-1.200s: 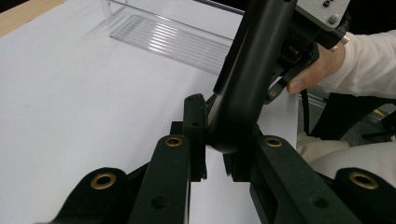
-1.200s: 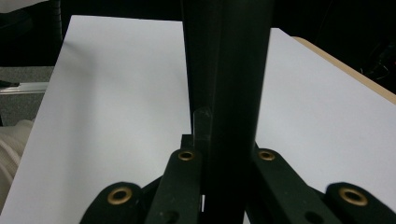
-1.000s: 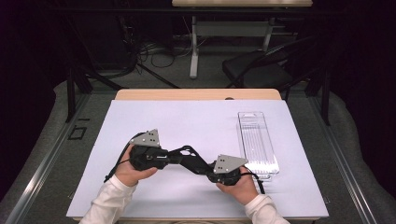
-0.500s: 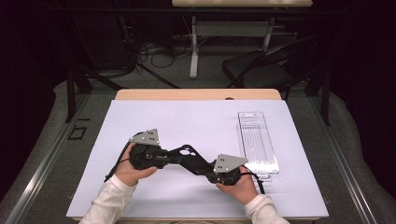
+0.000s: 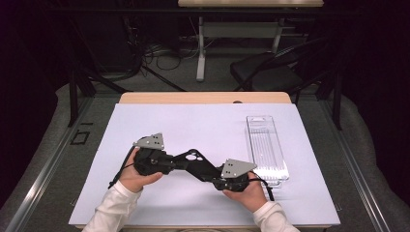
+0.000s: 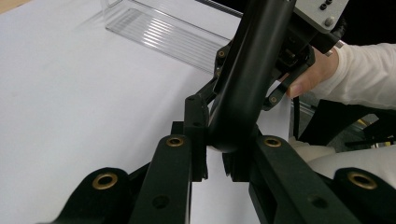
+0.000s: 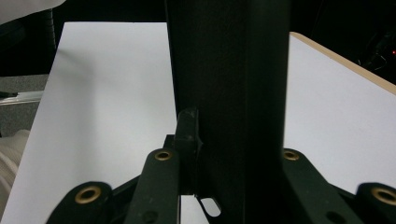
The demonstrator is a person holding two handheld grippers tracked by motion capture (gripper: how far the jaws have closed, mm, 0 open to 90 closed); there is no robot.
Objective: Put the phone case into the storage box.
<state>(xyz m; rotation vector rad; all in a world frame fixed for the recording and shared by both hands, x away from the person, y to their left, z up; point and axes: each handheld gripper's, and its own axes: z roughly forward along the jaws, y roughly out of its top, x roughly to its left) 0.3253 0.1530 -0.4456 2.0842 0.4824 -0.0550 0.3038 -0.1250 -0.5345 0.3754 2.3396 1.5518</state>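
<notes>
We are looking down from above onto the white table (image 5: 203, 125). Both gripper cameras are skimming close over it, sharing the black bar (image 6: 252, 70).

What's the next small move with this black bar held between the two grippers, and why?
Probably draw the right gripper back off the black rounded bar: its jaws have just been opening around it, while the left gripper is shut on its other end.

A lab: test table (image 5: 203, 98), floor cables (image 5: 159, 53).
</notes>
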